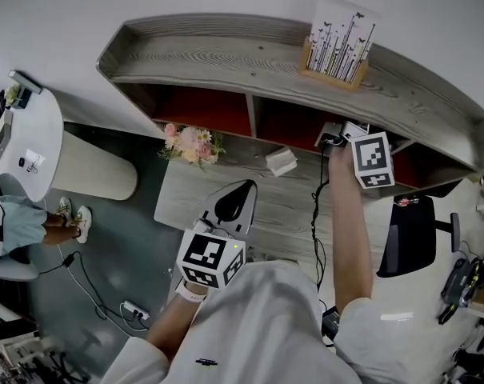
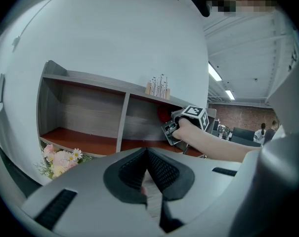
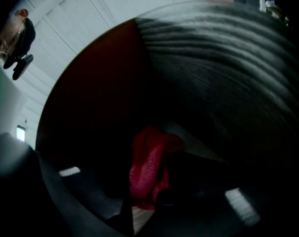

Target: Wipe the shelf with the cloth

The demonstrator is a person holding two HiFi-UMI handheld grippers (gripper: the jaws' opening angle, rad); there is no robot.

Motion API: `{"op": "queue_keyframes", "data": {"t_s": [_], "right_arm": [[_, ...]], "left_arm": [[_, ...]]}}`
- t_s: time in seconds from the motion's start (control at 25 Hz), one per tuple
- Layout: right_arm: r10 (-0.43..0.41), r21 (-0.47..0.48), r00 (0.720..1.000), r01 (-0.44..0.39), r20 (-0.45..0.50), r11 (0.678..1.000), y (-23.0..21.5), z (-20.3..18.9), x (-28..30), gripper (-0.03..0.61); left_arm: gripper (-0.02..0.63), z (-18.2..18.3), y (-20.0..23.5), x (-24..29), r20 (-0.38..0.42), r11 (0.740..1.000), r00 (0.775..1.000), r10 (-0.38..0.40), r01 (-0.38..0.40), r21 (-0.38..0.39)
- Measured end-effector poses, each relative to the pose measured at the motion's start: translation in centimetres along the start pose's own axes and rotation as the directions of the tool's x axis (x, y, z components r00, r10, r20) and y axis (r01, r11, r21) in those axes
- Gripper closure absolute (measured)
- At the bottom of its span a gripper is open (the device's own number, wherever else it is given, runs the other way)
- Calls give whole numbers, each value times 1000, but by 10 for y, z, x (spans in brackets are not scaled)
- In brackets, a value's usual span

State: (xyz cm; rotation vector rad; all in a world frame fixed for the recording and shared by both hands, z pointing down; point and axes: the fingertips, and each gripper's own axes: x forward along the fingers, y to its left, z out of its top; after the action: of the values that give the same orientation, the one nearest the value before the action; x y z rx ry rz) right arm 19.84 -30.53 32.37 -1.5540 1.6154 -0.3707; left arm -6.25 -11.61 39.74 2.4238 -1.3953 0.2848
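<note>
the right gripper [image 3: 142, 204] has its jaws clamped on the red cloth [image 3: 147, 164], which bunches up out of the pinch ahead of the tips. in the head view this gripper [image 1: 338, 139] reaches into the shelf [image 1: 226, 54] in the bay right of the upright divider [image 1: 252, 115], under the top board. the left gripper view shows the cloth [image 2: 163, 113] close to the back wall of that bay. whether the cloth is actually pressed on a surface i cannot tell; the bay is too dark.

to wipe well, the wad probably wants to be laid flat on the red floor right of the divider. then drag it in long overlapping strokes away from the divider, with the grip firm so the cloth does not pull out at the corners.

the left gripper [image 2: 149, 181], jaws together on nothing, hangs in front of the divider and a little left of it, nearer the person. the flowers [image 1: 192, 144] lie further left. it looks free to stay out of the way.
</note>
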Motion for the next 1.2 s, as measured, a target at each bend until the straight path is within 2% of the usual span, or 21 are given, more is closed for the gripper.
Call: {"op": "queue_keyframes", "data": {"t_s": [0.28, 0.52, 0.68, 0.88, 1.2], "right_arm": [[-16, 5, 1000, 16, -22, 1000, -6, 0, -21, 500], [-14, -21, 994, 12, -105, 1000, -14, -9, -51, 500], [42, -90, 982, -60, -185, 994, -3, -15, -74, 500], [98, -112, 957, -133, -273, 985, 16, -14, -104, 500], [174, -180, 898, -264, -404, 947, 40, -10, -159, 500]], "left_arm": [[607, -2, -6, -1, 2, 1000, 1000, -6, 6, -4], [607, -7, -14, 5, 0, 999, 999, -33, 33, -21], [607, -7, -21, 12, 2, 998, 998, -58, 58, -25], [607, -8, -24, 20, 3, 996, 997, -78, 78, -33], [607, -5, -28, 24, 6, 995, 995, -99, 99, -32]]}}
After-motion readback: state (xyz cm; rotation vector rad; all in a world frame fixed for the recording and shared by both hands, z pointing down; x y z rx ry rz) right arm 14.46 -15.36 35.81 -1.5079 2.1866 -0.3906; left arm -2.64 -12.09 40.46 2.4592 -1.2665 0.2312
